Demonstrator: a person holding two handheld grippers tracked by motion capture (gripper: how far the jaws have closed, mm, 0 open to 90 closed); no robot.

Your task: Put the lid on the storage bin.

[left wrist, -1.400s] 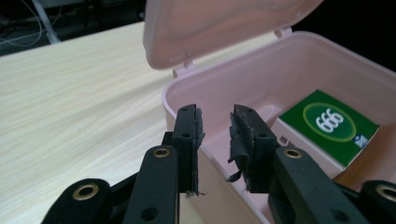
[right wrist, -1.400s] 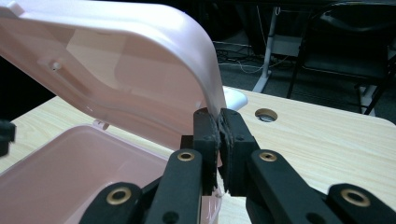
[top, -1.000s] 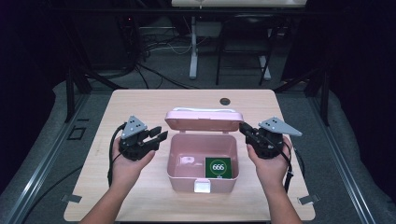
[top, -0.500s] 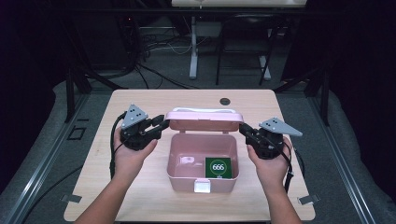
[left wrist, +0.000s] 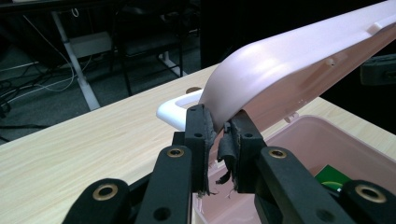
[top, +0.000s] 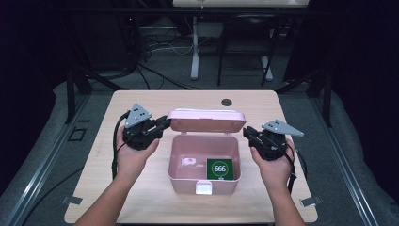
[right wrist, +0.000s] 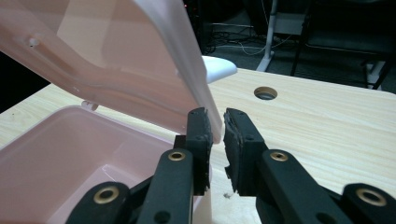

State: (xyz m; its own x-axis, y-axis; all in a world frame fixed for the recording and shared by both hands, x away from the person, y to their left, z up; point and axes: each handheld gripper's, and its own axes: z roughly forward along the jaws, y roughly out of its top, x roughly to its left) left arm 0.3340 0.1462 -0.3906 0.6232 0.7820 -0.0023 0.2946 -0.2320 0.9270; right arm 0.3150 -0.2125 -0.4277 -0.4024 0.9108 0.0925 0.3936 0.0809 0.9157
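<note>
Two tools meet our pink box (top: 203,162) at mid-tabletop (top: 141,197), one at each end of its half-raised lid (top: 206,120). Our left tool (left wrist: 220,128) has just closed and pinches the lid's edge; our right tool (right wrist: 217,125) has just been easing apart, the lid's rim between its pads. Inside the box lies a green card (top: 220,169).

The lid (left wrist: 299,60) runs off the left gripper view at two o'clock. The green card (top: 221,169) shows "666"; smaller print is unreadable. The box (right wrist: 70,158) is cut at seven o'clock in the right gripper view.
</note>
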